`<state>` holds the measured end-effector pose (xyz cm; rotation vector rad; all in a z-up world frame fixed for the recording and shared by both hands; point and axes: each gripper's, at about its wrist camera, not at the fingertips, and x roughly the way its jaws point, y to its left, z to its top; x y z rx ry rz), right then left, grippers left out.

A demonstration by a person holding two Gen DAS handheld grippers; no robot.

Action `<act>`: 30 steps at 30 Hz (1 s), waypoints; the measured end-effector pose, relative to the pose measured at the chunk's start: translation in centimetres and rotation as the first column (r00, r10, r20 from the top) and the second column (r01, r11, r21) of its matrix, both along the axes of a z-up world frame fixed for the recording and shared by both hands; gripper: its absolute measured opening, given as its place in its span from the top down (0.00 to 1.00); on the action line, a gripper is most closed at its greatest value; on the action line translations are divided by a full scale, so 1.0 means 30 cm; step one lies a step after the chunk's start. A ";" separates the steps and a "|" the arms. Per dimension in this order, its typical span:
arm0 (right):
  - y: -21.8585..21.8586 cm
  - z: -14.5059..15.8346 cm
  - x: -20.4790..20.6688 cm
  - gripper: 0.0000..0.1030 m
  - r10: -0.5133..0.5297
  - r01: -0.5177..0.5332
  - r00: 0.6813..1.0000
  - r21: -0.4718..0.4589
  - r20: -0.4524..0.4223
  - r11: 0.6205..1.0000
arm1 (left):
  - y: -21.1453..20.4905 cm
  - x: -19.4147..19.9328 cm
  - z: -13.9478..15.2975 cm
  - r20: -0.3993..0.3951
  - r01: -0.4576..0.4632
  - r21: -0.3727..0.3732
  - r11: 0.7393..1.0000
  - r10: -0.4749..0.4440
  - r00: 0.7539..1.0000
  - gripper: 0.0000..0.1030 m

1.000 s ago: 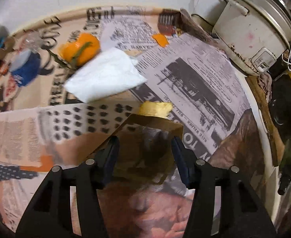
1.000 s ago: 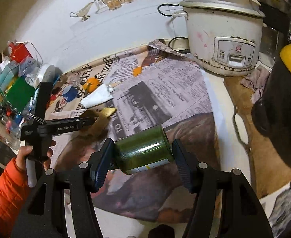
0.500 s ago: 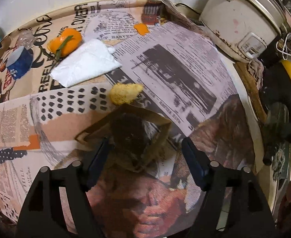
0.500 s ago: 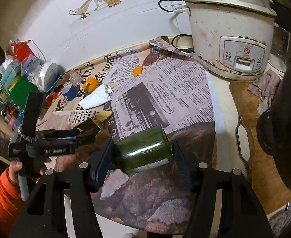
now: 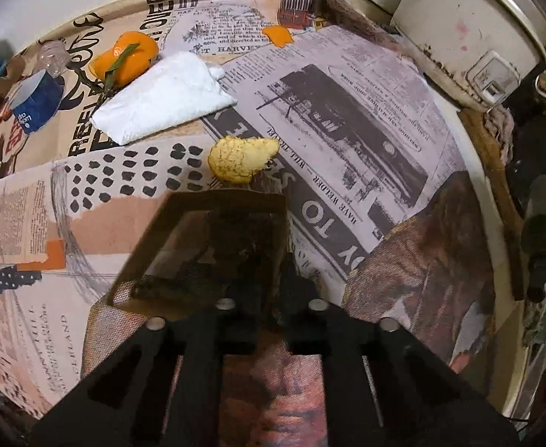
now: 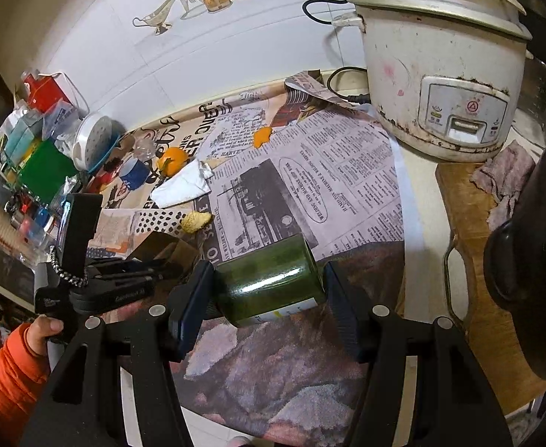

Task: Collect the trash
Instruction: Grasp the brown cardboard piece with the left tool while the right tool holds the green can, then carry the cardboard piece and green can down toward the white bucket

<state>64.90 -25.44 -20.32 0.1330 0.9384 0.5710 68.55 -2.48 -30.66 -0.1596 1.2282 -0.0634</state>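
Trash bag (image 5: 213, 246), brown paper, light and crushable, sits pinched at its rim in your closed left gripper (image 5: 269, 313) fingers; right gripper (image 6: 269, 298) fingers clamp the slick green bottle (image 6: 269, 283).

The printed newspaper sheet (image 5: 347, 141) covering the table carries the legible headlines "HAVE WELDER – WILL TRAVEL", "HARVEY" and large letters "OVER". The small blue paper cup (image 5: 36, 102) reads "drip".
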 end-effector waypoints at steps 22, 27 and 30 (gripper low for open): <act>0.112 0.104 -0.321 0.44 -0.094 0.092 0.991 0.024 0.099 0.995 | 0.038 -0.443 0.375 0.298 -0.002 0.045 0.999 -0.012 0.954 1.00; 0.166 0.121 -0.514 0.45 -0.147 0.145 0.980 0.027 0.133 0.989 | 0.101 -0.659 0.401 0.338 0.001 0.049 0.999 -0.018 0.941 1.00; 0.196 0.127 -0.638 0.45 -0.181 0.177 0.971 0.036 0.154 0.984 | 0.133 -0.809 0.414 0.362 0.012 0.042 0.999 -0.027 0.932 1.00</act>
